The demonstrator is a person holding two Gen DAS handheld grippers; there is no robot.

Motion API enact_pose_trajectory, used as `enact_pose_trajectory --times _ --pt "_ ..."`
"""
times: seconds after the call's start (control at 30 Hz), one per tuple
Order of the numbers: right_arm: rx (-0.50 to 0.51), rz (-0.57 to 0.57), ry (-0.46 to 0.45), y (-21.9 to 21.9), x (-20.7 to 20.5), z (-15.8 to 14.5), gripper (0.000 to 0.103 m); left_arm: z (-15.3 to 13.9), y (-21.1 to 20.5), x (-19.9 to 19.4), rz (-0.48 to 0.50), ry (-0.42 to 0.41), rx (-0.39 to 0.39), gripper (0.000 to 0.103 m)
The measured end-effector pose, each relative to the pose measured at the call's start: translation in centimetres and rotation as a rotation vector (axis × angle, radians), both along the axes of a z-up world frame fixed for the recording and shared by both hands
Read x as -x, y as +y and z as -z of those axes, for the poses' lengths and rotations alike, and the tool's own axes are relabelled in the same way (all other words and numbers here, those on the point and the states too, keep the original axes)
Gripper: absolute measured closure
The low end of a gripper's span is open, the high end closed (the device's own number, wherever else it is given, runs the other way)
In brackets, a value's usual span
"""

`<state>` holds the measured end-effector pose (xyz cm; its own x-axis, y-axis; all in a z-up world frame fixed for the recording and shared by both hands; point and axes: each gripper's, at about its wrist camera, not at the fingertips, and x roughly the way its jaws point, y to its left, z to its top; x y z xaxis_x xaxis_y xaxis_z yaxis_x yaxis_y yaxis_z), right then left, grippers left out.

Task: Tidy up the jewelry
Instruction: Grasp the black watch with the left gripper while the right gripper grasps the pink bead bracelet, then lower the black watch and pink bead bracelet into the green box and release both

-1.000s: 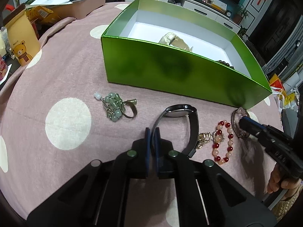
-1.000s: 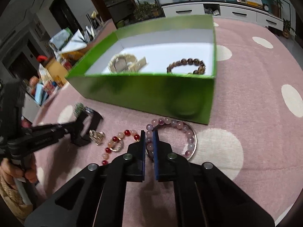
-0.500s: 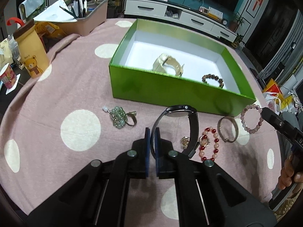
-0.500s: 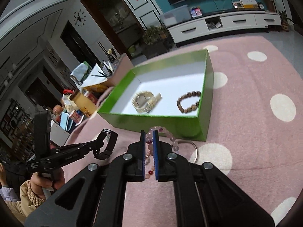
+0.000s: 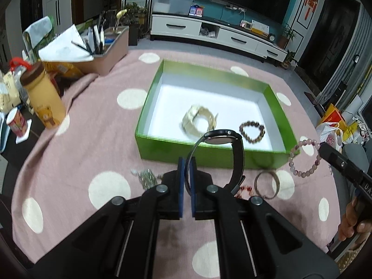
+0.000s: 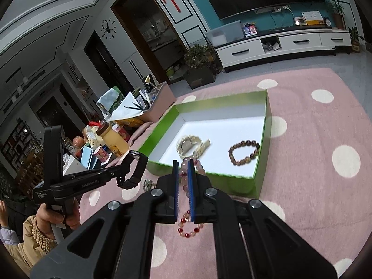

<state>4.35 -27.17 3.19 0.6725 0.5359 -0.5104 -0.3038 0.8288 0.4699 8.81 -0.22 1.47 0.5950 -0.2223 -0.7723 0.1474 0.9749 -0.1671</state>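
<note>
Both grippers have risen since the earlier frame, carrying their loads up off the pink polka-dot tablecloth (image 5: 69, 153) toward the green rectangular cardboard box (image 5: 209, 154). Left gripper (image 5: 186, 162) has its jaws clamped on the strap of a black wristwatch (image 5: 223, 137), held above the box's near wall. Right gripper (image 6: 183, 165) has its jaws clamped on a pale pink beaded bracelet (image 6: 194, 164), at the box's near right corner. Inside the box lie a cream-coloured link watch (image 6: 189, 145) and a brown beaded bracelet (image 6: 244, 154). Near the box's front wall, on the cloth, rest a red-and-peach beaded bracelet (image 6: 189, 229), a thin metal bangle (image 5: 266, 182) and a green bead charm (image 5: 146, 176).
</note>
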Motion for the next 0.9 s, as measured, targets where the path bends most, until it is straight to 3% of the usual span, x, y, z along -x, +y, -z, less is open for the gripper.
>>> enact_pose_trajectory --times 0.47,0.9 --pt "-0.006 0.038 -0.031 -1.0 -5.3 -1.6 0.096 -2.1 -1.7 -7.5 -0.012 -0.013 -0.033 0.099" --pt "0.04 0.083 0.03 -1.4 -11.9 0.4 0.096 -0.3 -3.5 -15.0 -0.026 0.041 -0.065 0.099"
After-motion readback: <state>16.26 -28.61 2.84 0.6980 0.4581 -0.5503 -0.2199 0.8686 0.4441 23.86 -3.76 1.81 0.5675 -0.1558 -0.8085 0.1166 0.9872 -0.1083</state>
